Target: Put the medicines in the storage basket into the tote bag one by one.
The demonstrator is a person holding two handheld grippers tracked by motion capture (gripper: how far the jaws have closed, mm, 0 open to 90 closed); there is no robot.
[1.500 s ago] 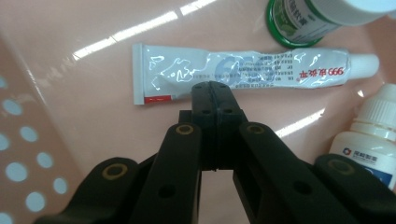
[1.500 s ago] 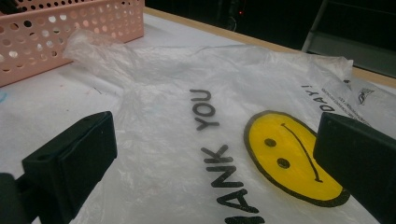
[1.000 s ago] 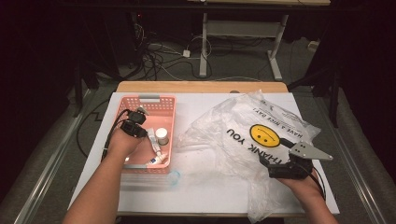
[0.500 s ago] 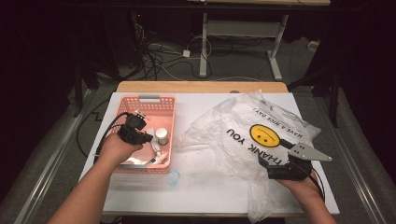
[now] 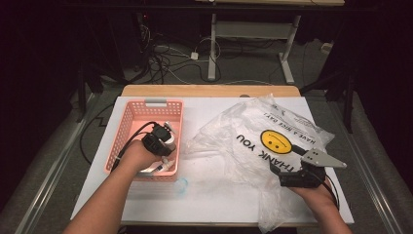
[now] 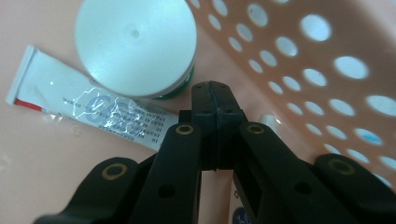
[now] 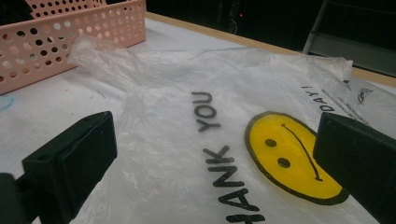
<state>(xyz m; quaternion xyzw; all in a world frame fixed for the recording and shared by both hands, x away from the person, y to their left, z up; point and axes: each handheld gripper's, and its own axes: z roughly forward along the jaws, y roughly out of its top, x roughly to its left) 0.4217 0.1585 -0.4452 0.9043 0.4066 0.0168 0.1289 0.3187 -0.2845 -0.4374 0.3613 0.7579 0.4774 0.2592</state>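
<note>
A pink perforated basket (image 5: 156,103) stands at the table's left. My left gripper (image 5: 164,134) is down inside it, jaws shut with nothing between them. Its tips (image 6: 214,95) rest just beside a white-capped round jar (image 6: 135,44) that lies over a white tube (image 6: 93,109), close to the basket wall (image 6: 289,65). A clear plastic bag (image 5: 263,141) with a yellow smiley (image 7: 289,154) and "THANK YOU" print is spread over the table's right half. My right gripper (image 5: 283,168) hovers low over the bag's near edge, open wide (image 7: 212,154).
A small clear bluish round object (image 5: 181,185) lies on the white tabletop in front of the basket. Another white tube (image 5: 163,167) lies at the basket's near end. The table's wooden far edge (image 5: 209,90) borders a dark floor with cables.
My left gripper has moved from the basket's left side toward its right and nearer, down beside the jar. The right gripper and the bag have stayed still.
</note>
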